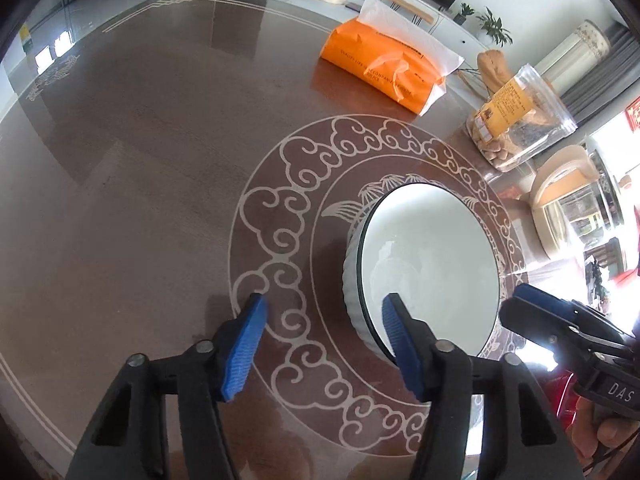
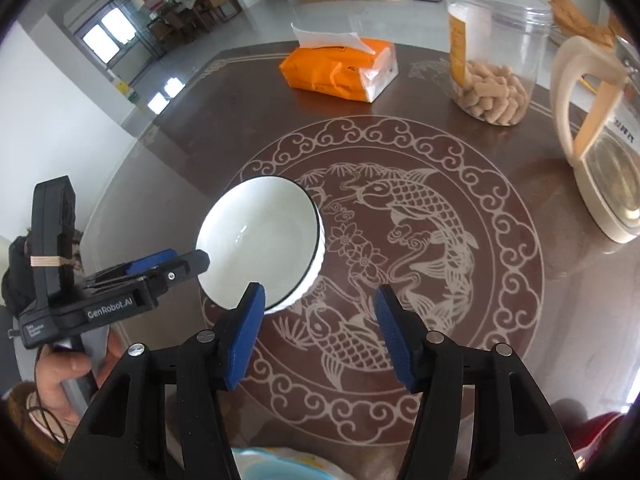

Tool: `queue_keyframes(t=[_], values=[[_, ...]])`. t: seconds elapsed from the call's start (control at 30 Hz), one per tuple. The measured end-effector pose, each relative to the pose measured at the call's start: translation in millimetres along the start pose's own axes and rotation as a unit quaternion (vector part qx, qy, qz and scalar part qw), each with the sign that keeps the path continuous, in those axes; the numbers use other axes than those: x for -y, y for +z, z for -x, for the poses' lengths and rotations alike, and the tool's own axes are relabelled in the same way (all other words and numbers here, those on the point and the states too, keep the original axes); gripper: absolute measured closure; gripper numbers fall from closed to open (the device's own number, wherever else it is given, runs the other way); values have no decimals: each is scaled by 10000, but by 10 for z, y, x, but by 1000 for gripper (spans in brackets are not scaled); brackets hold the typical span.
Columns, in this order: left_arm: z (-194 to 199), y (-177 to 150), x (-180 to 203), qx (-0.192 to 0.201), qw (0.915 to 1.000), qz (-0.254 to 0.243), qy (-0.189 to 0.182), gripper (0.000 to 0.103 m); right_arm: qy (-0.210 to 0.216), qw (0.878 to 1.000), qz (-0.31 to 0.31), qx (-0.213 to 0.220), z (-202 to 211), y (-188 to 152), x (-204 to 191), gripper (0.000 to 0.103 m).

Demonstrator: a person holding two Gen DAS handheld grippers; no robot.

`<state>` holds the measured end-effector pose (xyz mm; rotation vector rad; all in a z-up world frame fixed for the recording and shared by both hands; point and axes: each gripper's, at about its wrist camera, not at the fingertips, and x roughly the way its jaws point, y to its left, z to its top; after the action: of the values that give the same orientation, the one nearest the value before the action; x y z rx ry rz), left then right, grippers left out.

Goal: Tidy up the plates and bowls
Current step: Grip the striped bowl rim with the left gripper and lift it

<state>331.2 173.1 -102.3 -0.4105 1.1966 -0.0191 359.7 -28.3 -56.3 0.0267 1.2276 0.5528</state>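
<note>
A white ribbed bowl (image 1: 432,264) with a thin dark rim stands upright on the round brown table (image 1: 140,160), on its carved fish medallion. My left gripper (image 1: 324,344) is open over the bowl's near-left side. Its right finger overlaps the rim, its left finger hangs over the table, and the bowl's wall lies between them untouched. The right wrist view shows the same bowl (image 2: 260,240), with the left gripper (image 2: 188,262) at its left rim. My right gripper (image 2: 320,336) is open and empty, just right of the bowl's near edge. The right gripper (image 1: 528,300) shows beside the bowl's right rim.
At the back lie an orange tissue pack (image 2: 340,68), a clear jar of snack sticks (image 2: 492,52) and a cream jug (image 2: 600,140) at the right. A pale blue and yellow item (image 2: 272,464) peeks in at the bottom edge. A hand (image 2: 68,372) holds the left gripper.
</note>
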Motion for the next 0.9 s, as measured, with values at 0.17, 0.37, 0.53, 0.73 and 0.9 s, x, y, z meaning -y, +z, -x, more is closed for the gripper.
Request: queue_keyframes(t=[0.17, 0.37, 0.53, 0.73, 0.9], values=[[-68, 19, 64, 0, 9996, 46, -270, 79, -119, 9994, 41, -315, -357, 99, -51, 69], [46, -8, 207, 98, 9997, -149, -193, 89, -136, 9995, -22, -298, -371, 113, 7, 87], [559, -193, 415, 279, 9984, -398, -293, 88, 24, 9999, -40, -129, 44, 16, -16, 89], [1224, -719, 698, 400, 9954, -700, -512, 88, -35, 9997, 204, 86, 846, -354, -268, 89], [1374, -1268, 827, 203, 9938, -752, -797, 88, -117, 9996, 206, 137, 1350, -907, -348, 89]])
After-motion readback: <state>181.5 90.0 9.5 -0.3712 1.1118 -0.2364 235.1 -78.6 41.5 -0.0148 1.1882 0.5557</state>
